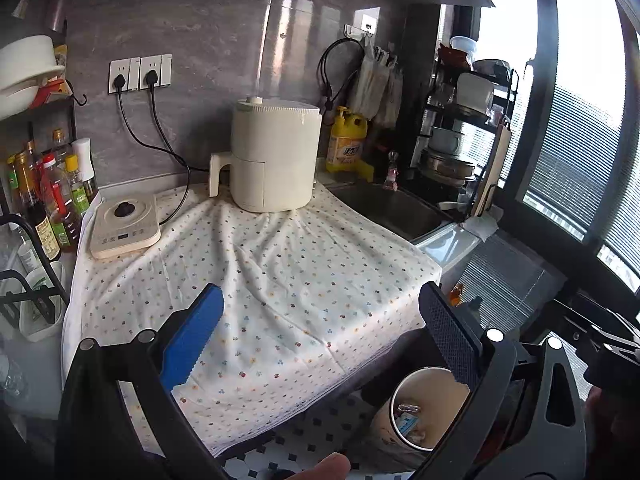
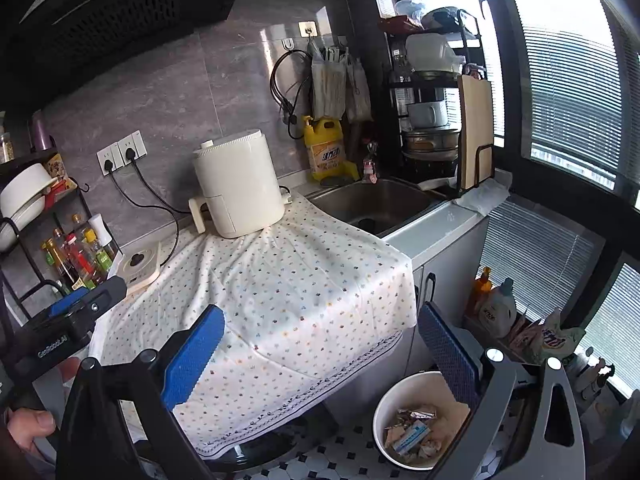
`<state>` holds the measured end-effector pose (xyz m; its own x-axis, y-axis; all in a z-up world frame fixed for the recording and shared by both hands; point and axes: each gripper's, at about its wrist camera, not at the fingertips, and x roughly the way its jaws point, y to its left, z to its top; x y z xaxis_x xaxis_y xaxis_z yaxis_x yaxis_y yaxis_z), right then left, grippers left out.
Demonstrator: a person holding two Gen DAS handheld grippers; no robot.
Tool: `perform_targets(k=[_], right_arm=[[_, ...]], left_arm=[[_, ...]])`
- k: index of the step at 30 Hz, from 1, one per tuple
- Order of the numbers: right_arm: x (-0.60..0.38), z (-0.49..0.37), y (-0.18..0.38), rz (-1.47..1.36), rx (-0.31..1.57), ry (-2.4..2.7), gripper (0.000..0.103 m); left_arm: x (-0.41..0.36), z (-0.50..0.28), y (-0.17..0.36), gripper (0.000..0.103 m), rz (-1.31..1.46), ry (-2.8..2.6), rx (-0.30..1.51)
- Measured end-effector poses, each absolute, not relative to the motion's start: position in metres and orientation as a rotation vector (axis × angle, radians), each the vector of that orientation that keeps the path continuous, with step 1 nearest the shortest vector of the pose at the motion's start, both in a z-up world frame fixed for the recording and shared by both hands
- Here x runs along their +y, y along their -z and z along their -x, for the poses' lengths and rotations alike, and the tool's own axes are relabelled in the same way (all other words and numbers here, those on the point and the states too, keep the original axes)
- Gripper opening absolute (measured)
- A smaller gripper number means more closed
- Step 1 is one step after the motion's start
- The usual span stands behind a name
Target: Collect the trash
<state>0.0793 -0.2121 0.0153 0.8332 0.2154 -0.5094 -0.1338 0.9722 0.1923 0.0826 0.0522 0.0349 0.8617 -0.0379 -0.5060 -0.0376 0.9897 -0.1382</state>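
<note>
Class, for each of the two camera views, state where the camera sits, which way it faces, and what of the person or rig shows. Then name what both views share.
Left wrist: on the left gripper, facing the cloth and air fryer; open fingers and a fingertip show.
Right wrist: on the right gripper, further right, facing the same counter; open fingers, left gripper body, a thumb.
Shared: cloth, air fryer, sink, trash bin.
</note>
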Motion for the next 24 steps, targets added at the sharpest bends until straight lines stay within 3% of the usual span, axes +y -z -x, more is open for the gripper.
perform_targets(k=[24], right_arm=[[-0.230, -0.036, -0.021, -0.152, 0.535, -0.145, 0.095]], left_arm=[[0.022, -0.056, -0.039, 0.097, 0.121, 0.072, 0.519]])
